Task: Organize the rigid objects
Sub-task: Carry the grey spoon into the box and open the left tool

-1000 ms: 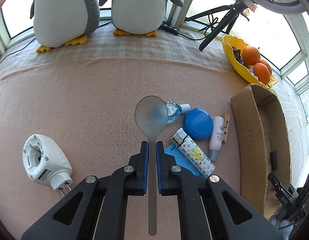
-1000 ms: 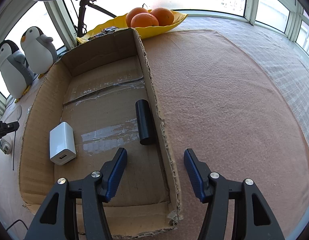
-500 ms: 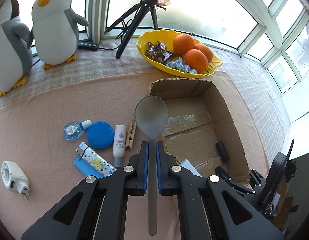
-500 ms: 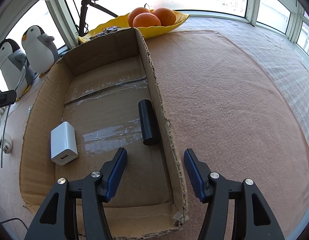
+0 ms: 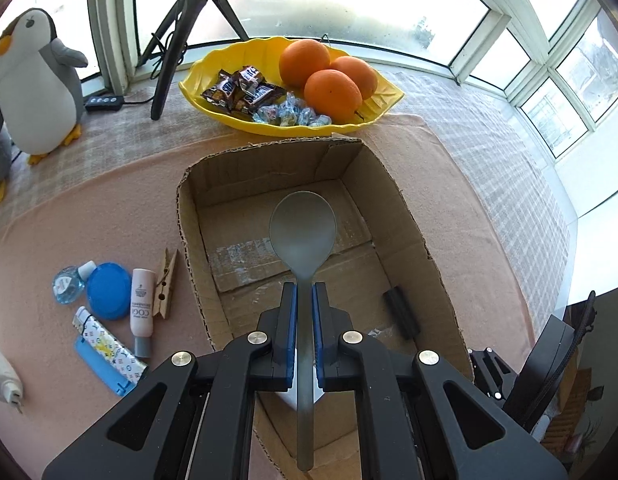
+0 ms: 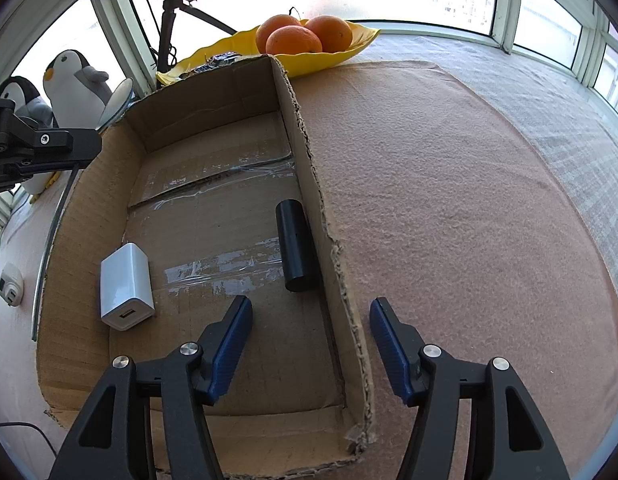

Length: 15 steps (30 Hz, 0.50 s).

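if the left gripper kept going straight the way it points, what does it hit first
Probably the taped cardboard floor of the box. The left gripper, shut on the spoon, points down into the open box, so the spoon's bowl would touch first. The black cylinder lies off to the right; depth is hard to judge.

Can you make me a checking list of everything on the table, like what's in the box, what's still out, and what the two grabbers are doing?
Surface: pink fuzzy cloth over a checked one.
Job's things: open brown cardboard box holds a black cylinder and a white charger cube. Still out, left of the box: wooden clothespin, white tube, blue round lid, small clear bottle, patterned lighter, white plug.
Clutter: yellow bowl of oranges and sweets; plush penguin.
Grippers: left gripper shut on a grey metal spoon above the box; right gripper open, empty, straddling the box's right wall.
Cables: black cable by the black tripod.
Surroundings: bright windows.
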Available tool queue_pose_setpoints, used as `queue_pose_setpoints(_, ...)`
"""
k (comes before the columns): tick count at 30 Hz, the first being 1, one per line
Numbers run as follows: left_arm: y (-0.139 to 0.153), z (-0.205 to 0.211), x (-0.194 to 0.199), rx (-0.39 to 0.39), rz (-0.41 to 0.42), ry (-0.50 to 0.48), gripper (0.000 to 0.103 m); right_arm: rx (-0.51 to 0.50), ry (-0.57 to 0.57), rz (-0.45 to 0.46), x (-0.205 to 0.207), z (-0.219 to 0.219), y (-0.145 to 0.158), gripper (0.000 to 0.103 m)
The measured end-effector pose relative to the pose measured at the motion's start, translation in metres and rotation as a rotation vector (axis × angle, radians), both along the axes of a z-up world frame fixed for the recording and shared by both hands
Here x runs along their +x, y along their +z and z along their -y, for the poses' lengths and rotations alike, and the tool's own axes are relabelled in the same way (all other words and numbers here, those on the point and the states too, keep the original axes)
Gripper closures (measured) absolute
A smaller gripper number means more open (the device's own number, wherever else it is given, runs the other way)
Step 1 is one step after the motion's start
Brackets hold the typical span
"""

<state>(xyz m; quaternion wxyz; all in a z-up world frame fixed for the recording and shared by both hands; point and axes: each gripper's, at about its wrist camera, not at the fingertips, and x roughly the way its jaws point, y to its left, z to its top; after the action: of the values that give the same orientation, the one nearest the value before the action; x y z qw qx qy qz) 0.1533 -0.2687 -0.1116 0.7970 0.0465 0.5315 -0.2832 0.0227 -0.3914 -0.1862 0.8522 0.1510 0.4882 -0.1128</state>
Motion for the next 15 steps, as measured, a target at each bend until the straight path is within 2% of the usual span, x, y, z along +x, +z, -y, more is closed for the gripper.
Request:
queue_pose_setpoints(4, -0.002, 0.007, -0.006, 0.017, 0.006, -0.049, 0.096, -0.001, 0.000, -0.002, 0.000, 0.000, 0.000, 0.046)
queue_pose_setpoints(6, 0.000, 0.011, -0.010, 0.026, 0.023, -0.074, 0.071, -0.001, 0.000, -0.001, 0.000, 0.001, 0.000, 0.046)
queue_pose_setpoints(7, 0.003, 0.012, -0.012, 0.035, 0.047, -0.074, 0.041, -0.001, 0.000, -0.001, 0.000, 0.001, 0.000, 0.045)
queue_pose_setpoints(8, 0.006, 0.011, -0.014, 0.035, 0.078, -0.073, 0.032, -0.001, 0.000, -0.001, 0.000, 0.001, 0.000, 0.045)
queue_pose_setpoints(10, 0.011, 0.013, -0.017, 0.054, 0.118, -0.077, 0.032, 0.000, -0.001, -0.001, 0.000, 0.001, -0.001, 0.044)
queue_pose_setpoints(15, 0.011, 0.012, -0.014, 0.061, 0.108, -0.064, 0.032, 0.000, -0.002, -0.001, 0.001, 0.001, -0.001, 0.043)
